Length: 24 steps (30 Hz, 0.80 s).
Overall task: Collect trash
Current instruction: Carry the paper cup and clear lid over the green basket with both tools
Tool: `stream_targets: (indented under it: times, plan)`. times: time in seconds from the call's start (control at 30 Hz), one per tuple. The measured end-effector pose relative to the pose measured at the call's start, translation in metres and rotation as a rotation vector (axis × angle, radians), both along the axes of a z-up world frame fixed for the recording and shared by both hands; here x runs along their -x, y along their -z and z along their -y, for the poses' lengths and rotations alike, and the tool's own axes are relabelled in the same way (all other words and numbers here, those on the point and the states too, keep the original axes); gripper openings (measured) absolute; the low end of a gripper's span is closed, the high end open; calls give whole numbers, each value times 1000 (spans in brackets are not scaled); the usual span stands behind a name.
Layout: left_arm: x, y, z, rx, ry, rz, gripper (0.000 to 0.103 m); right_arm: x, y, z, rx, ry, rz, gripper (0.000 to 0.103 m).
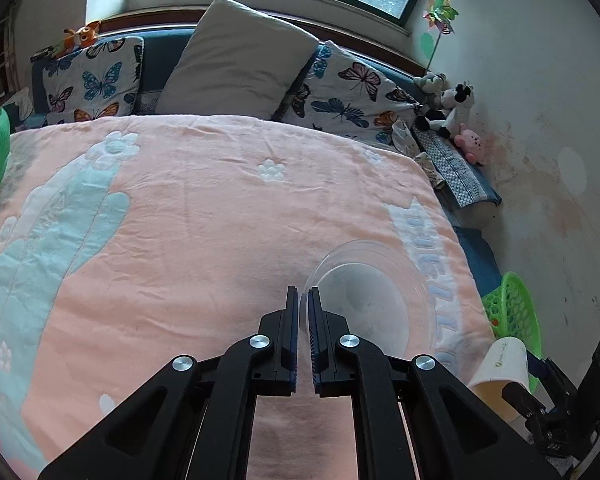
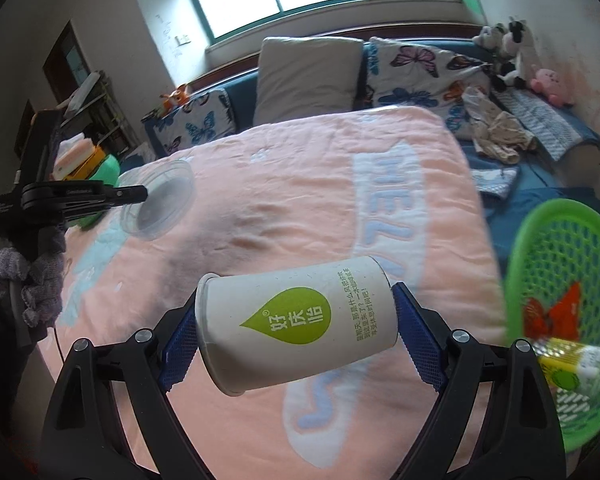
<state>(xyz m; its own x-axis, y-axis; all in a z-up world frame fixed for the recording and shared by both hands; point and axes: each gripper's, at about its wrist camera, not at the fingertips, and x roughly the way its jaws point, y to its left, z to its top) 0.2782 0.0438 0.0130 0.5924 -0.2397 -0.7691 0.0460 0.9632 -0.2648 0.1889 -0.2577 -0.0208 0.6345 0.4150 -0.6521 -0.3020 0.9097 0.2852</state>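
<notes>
We hold two pieces of trash above the pink blanket. Our right gripper is clamped end to end on a paper cup lying sideways, rim to the left, base to the right. It looks empty and light, with thin walls that would crush under a side squeeze, so the stiffer rim and base seem the better hold. Our left gripper is nearly closed, pinching the rim of a clear plastic bowl; that looks light, slick and springy, likely to swing or slip. The green basket sits at the right, already holding wrappers.
</notes>
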Motion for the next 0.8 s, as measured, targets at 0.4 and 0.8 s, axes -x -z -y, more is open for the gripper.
stream_targets:
  times: [0.4, 0.8]
  plan:
    - [26, -26, 111, -14, 193, 52, 6, 38, -4, 123, 55, 259, 25, 87]
    - [24, -6, 235, 11, 363, 11, 6, 53, 28, 205, 57, 434, -50, 88]
